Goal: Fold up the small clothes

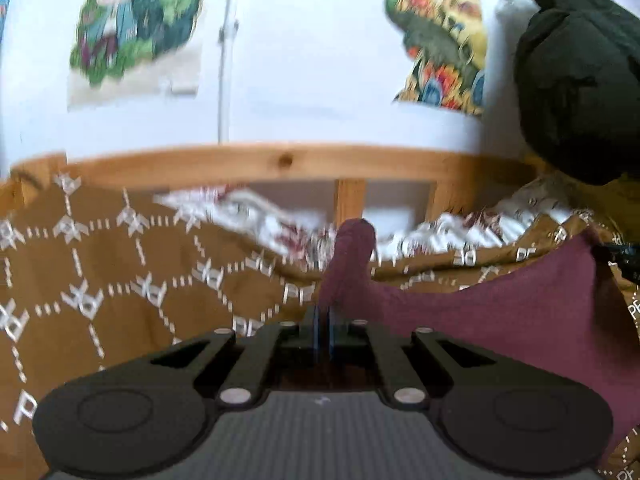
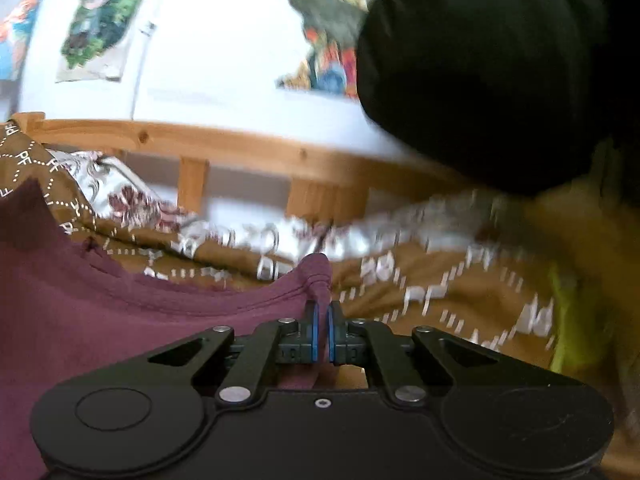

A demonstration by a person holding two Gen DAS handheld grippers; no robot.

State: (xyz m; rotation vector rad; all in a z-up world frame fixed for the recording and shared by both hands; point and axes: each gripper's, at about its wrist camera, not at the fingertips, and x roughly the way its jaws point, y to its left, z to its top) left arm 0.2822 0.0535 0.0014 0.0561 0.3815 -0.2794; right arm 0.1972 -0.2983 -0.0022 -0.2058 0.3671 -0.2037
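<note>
A small maroon garment [image 1: 500, 304] is stretched in the air between both grippers above a brown patterned bedspread [image 1: 100, 280]. My left gripper [image 1: 323, 314] is shut on one corner of the cloth, which bunches up above the tips. My right gripper [image 2: 323, 312] is shut on the other corner, and the maroon garment [image 2: 100, 312] spreads out to its left. Both views are blurred by motion.
A wooden bed rail [image 1: 280, 164] runs across behind the bedspread [image 2: 440, 280], with a white floral sheet [image 1: 260, 216] below it. Posters [image 1: 136, 20] hang on the white wall. A black bulky shape [image 2: 480, 72] fills the upper right. Something yellow-green [image 2: 568, 320] lies at the right.
</note>
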